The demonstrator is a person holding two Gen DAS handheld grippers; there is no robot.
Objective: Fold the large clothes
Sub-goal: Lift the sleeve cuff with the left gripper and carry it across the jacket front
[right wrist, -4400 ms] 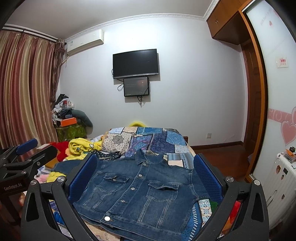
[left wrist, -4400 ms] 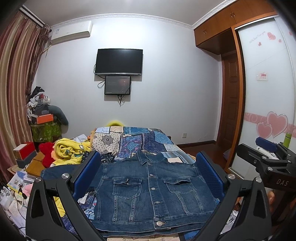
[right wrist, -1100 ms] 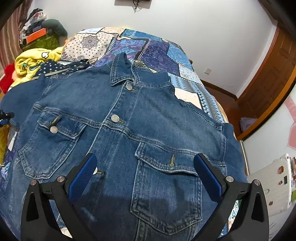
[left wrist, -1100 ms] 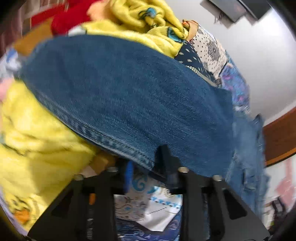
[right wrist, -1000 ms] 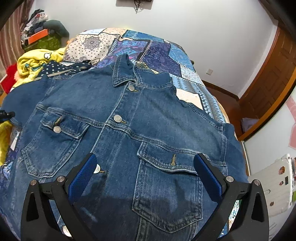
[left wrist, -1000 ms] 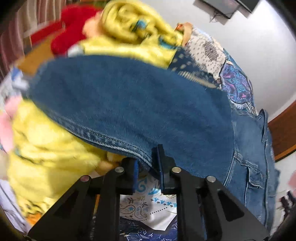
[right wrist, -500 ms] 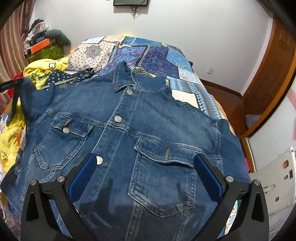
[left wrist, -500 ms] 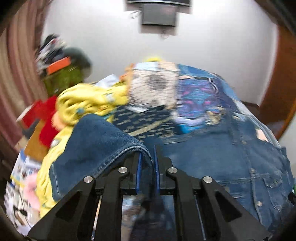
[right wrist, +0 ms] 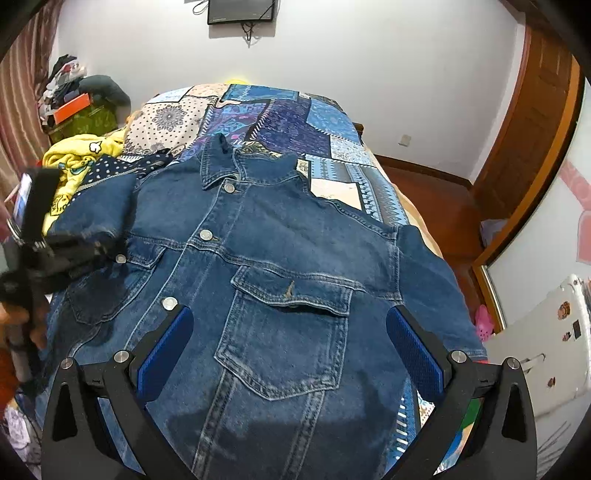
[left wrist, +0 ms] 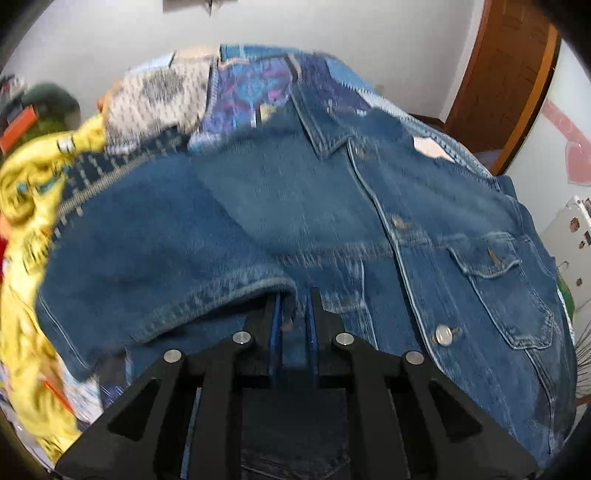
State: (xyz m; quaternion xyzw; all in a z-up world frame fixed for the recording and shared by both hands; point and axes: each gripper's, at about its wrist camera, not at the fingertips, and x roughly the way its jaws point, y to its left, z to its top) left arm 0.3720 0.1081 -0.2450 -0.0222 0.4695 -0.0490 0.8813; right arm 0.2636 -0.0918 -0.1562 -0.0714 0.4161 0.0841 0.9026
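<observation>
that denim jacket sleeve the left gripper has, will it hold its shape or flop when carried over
Probably somewhere between. The sleeve arches in a broad curve from the left gripper, so the denim looks thick and fairly stiff. Its free part still sags toward the jacket, so expect some droop. It likely feels heavy for its size and, with that coarse weave, unlikely to slip.

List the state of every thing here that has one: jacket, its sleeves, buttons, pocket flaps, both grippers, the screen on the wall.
Denim jacket: front up on the bed, buttoned.
Left-side sleeve: lifted, folded in over the chest.
Right-side sleeve: flat, unfolded.
Pocket flap: closed.
Left gripper: shut on the sleeve cuff.
Right gripper: open, above the jacket, holding nothing.
Wall screen: dark.
</observation>
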